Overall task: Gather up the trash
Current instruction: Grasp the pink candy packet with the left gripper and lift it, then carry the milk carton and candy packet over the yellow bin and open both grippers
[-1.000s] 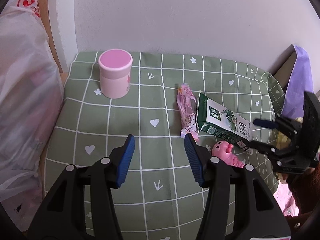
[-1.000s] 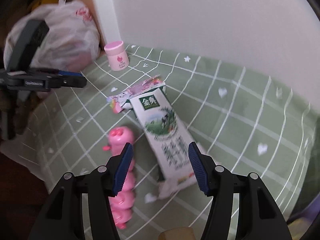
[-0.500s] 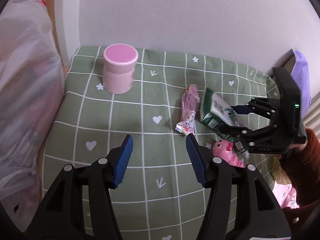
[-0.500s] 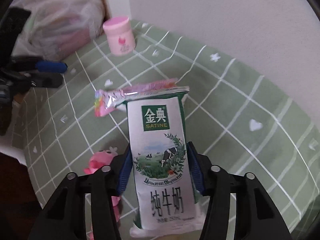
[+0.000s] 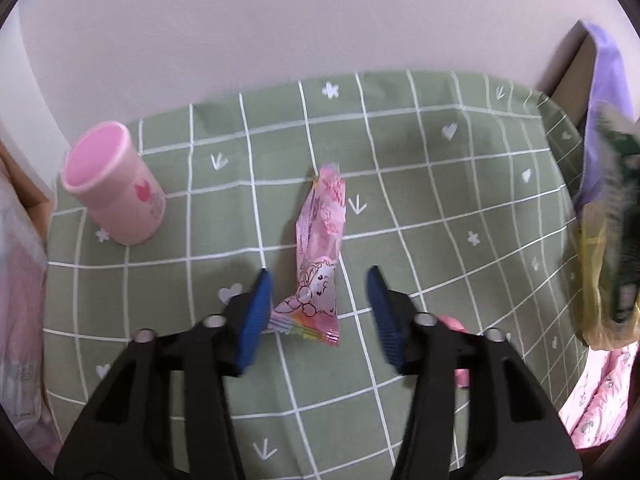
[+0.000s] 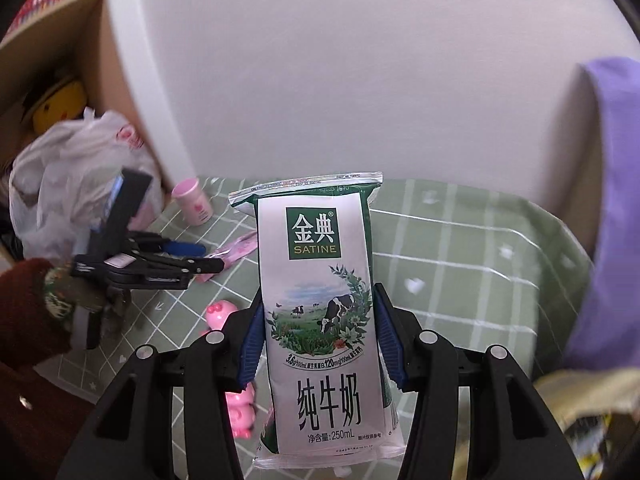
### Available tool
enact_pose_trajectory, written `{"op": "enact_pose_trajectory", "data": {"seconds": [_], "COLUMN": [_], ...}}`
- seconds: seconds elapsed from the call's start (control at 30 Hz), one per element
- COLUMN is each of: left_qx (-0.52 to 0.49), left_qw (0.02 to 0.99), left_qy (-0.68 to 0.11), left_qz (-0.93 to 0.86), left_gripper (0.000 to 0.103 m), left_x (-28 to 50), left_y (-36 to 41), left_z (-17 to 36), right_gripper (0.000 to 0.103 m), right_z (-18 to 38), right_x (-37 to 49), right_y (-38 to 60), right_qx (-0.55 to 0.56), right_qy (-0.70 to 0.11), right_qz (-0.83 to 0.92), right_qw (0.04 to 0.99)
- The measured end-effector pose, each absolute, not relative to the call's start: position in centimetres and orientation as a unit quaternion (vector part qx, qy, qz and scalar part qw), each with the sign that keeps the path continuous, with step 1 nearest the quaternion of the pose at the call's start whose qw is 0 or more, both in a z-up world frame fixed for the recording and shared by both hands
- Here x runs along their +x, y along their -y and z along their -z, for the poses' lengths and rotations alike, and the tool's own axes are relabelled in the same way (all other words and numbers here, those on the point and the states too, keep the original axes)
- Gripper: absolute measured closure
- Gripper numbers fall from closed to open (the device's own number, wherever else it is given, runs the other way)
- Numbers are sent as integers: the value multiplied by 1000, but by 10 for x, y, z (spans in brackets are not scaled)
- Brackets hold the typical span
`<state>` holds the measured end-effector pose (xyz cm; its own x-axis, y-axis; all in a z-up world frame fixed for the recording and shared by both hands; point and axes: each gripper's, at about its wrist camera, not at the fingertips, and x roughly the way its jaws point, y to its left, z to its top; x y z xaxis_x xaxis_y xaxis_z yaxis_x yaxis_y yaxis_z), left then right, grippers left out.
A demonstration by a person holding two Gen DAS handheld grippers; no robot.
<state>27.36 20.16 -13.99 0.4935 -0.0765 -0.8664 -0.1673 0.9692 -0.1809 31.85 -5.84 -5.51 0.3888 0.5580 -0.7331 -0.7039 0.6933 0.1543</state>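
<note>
Lifted off the bench since a second ago, the milk pouch (image 6: 320, 312) sits clenched in the right claw (image 6: 318, 336). Moved in closer, the left claw (image 5: 318, 312) straddles the pink wrapper (image 5: 320, 248), released; nothing looks binned yet.

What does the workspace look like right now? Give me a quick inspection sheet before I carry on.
Surface: green checked cloth covering the table.
Job's things: milk carton lifted upright off the cloth; pink snack wrapper lying flat.
Clutter: pink lidded cup standing upright; pink toy on the cloth.
Grippers: right gripper shut on the carton; left gripper open, straddling the wrapper's near end.
Cables: nothing seen.
Surroundings: white plastic bag, purple fabric, white wall.
</note>
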Motion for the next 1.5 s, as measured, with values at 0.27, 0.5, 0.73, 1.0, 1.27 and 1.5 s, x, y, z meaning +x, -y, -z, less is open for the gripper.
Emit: {"op": "enact_pose_trajectory", "data": {"seconds": [0.27,0.5,0.73,1.0,1.27,1.5], "left_qx": [-141,-140,-90,-31,23,38], "left_qw": [883,917,887,803,778,785], "left_qy": [-449,-359,-332,-408,-470,-469], "left_qz": [-2,101,306,433,416,402], "left_gripper": [77,77,76,76,76,76], "left_x": [265,275,300,328,340,344], "left_y": [-195,-141,-14,107,148,150], "left_z": [106,20,-31,4,61,69], "right_gripper": [56,56,56,56,56,56], "right_z": [16,-35,-84,-85,-37,30], "right_x": [296,275,254,254,277,289], "right_y": [115,168,241,305,324,316], "right_qx": [-62,-43,-36,22,89,89], "right_qy": [-364,-298,-242,-246,-286,-373], "right_qz": [-328,-272,-164,-93,-89,-92], "right_qw": [869,914,956,964,950,919]}}
